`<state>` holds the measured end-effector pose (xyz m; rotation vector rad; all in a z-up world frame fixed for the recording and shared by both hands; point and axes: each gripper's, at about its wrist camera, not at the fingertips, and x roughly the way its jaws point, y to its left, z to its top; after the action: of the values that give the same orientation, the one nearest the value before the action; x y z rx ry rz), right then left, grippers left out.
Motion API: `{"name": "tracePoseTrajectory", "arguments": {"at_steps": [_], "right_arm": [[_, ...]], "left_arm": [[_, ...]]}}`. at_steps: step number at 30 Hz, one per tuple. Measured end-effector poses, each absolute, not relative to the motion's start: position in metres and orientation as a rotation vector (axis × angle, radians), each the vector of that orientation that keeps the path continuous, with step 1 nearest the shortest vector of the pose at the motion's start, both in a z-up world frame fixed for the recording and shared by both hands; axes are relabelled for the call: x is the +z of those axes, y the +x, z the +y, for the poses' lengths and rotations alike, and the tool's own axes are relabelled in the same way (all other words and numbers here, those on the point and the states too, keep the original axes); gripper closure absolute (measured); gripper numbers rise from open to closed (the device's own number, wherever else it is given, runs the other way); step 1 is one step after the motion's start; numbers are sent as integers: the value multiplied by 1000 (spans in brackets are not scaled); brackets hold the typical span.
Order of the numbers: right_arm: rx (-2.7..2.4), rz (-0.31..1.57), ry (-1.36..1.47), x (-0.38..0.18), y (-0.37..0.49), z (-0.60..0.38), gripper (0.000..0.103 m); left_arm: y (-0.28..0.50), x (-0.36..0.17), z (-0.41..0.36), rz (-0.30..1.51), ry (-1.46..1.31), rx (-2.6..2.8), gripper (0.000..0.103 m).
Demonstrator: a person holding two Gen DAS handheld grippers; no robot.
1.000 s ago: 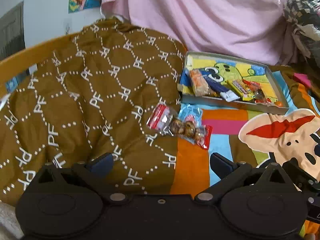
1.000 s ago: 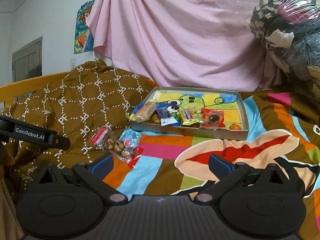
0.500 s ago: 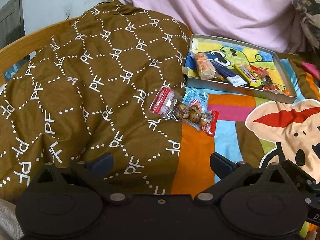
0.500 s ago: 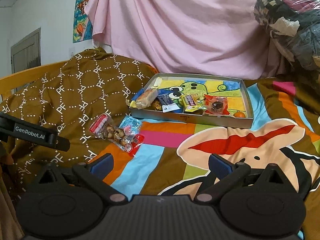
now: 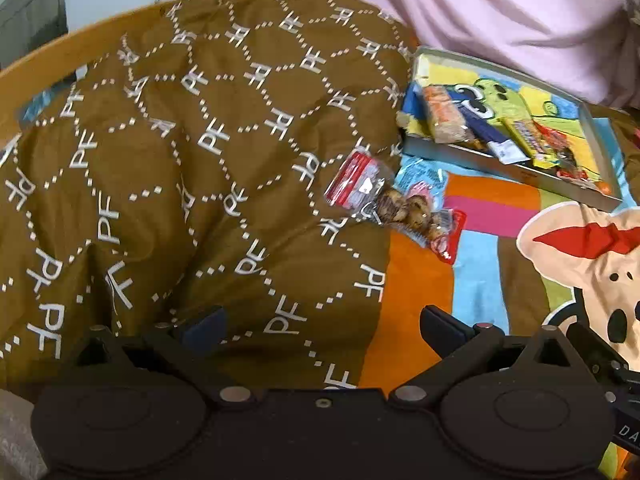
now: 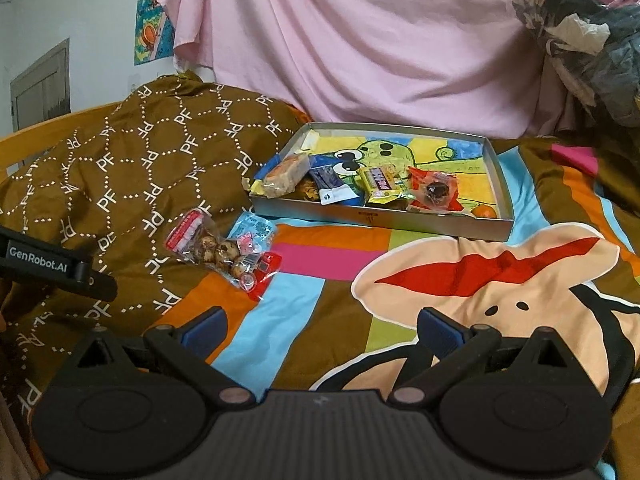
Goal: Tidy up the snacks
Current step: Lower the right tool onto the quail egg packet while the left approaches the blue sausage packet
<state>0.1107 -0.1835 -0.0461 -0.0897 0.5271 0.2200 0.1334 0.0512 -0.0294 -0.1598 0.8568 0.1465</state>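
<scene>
A shallow grey box (image 6: 376, 218) (image 5: 472, 158) with a cartoon lining sits on the bed and holds several wrapped snacks. Just outside its near left corner lie loose packets: a clear red-ended bag of brown balls (image 6: 216, 250) (image 5: 394, 204) and a light blue packet (image 6: 254, 230) (image 5: 420, 174). My left gripper (image 5: 320, 324) is open above the brown quilt, well short of those packets. My right gripper (image 6: 320, 326) is open over the striped blanket, nothing between its fingers. The left gripper's body (image 6: 52, 266) shows at the right wrist view's left edge.
A brown patterned quilt (image 5: 180, 160) is heaped on the left against a wooden bed rail (image 5: 60, 56). A pink sheet (image 6: 380, 40) hangs behind the box. Bundled bedding in plastic (image 6: 584, 28) is stacked at the back right. A colourful cartoon blanket (image 6: 480, 280) covers the bed.
Both grippers moved forward toward the snacks, which look larger now. The left view tilted downward over the quilt. Both stay open, and nothing was picked up.
</scene>
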Motion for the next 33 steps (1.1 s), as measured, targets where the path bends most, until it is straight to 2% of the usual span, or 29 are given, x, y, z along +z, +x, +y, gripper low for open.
{"name": "tracePoseTrajectory", "arguments": {"at_steps": [16,33], "right_arm": [[301,567,-178,-60,177,-156,0],[506,484,-489,-99,253,-96,0]], "left_arm": [[193,-42,63,946,-154,240,1],[256,-41,69,835,6,275,1]]}}
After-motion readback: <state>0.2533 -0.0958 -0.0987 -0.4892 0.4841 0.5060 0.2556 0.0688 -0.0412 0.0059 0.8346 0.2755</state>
